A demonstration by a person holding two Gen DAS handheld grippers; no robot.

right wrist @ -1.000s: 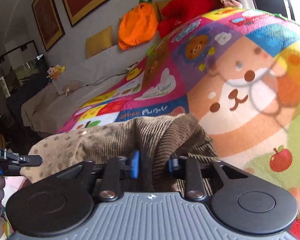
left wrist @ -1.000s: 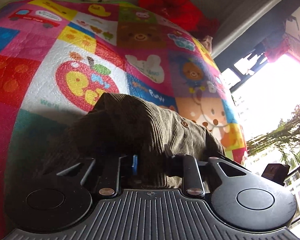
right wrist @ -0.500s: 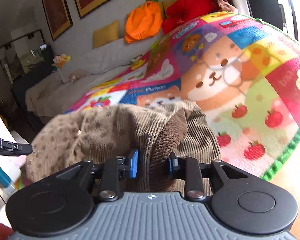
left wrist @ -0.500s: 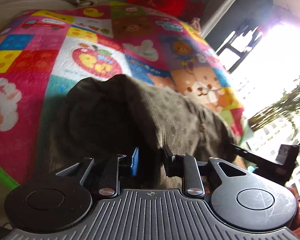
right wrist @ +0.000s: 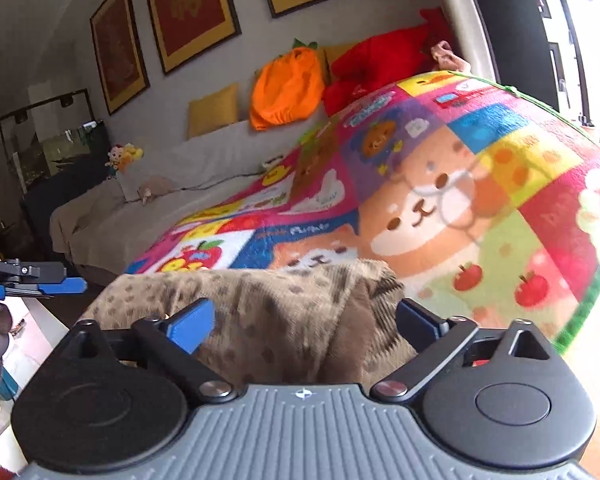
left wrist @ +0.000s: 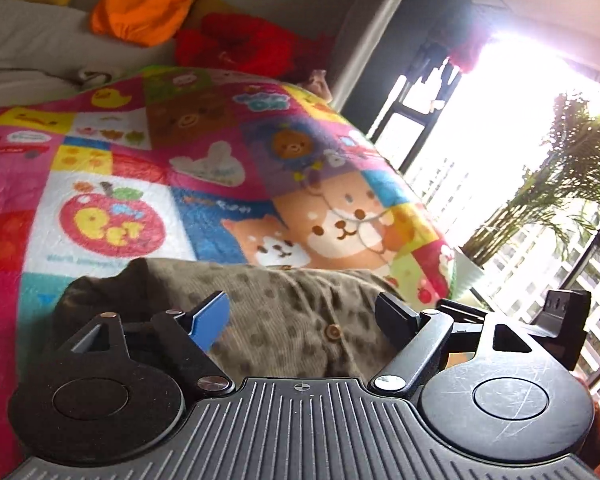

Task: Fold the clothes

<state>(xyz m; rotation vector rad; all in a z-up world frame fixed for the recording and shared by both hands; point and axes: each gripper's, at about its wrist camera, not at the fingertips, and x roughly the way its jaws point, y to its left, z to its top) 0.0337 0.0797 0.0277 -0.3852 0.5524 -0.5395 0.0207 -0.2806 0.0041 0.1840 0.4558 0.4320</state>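
Hovering low over the near edge of the bright patchwork quilt [left wrist: 112,184], the left gripper [left wrist: 304,316] is showing its jaws spread wide and holding nothing; the right gripper [right wrist: 304,320] is doing the same, jaws well apart and empty; between and just beyond both pairs of fingers the brown spotted garment [left wrist: 284,312] is lying on the quilt, bunched rather than flat, with a small wooden button [left wrist: 333,332] facing up in the left view and a ribbed cuff or hem [right wrist: 376,292] turning over at its right end in the right view; its long axis is running crosswise, roughly from one gripper toward the other, so each tool is sitting at one end of it, and the blue-tipped fingers of the left gripper are showing at the far left of the right view; neither hand is looking clearly nearer, since cloth is filling the gap in front of both; the fold is probably only part way along, and the next move is likely calling for each gripper to reach straight forward and pinch an edge on its own side; the thick, soft corduroy is likely to slump and slide, so a shallow pinch could be catching only the top layer.
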